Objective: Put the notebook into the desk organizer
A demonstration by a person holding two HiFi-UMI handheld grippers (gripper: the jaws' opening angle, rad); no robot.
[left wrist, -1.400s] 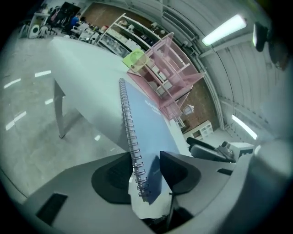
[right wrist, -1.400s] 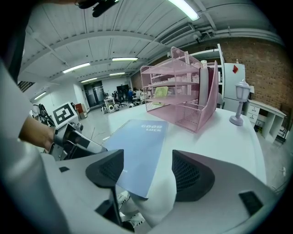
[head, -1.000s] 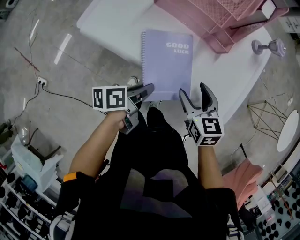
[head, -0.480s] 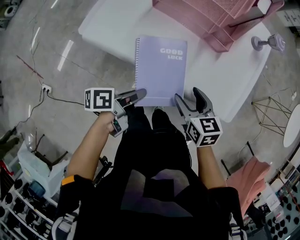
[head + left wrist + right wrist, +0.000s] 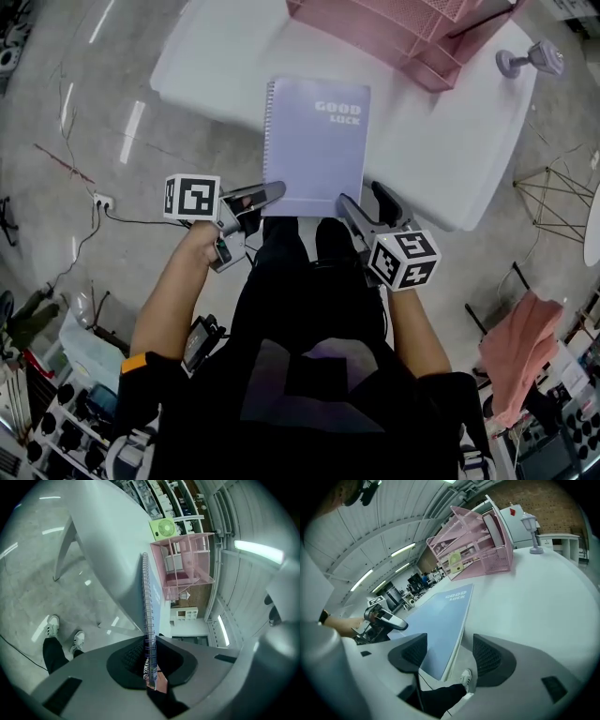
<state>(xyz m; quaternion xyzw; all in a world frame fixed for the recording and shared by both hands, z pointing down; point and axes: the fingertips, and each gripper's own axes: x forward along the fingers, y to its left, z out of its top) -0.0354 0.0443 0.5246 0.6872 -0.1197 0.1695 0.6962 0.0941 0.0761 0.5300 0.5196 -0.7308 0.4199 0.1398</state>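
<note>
White table (image 5: pixel 431 150): notebook (image 5: pixel 314 145) reads "GOOD LUCK"; left gripper (image 5: pixel 267 194) clamps spiral edge (image 5: pixel 147 602); right gripper (image 5: pixel 364 197) jaws wide.

Top-down, jaw-level cams; shared notebook (image 5: pixel 316 145)

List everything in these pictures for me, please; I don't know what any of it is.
notebook: one, lilac, spiral-bound, near edge of the table, partly overhanging
organizer: one, pink wire, far end of the table
small lamp: one, grey, on the table right of the organizer
fan: one, green, by the organizer
table: one, white, bearing notebook and organizer
cloth: one, pink, off the table, to its right
left hand-held gripper: one, grey, shut on the notebook's spiral edge
right hand-held gripper: one, grey, open around the notebook's other near corner
</note>
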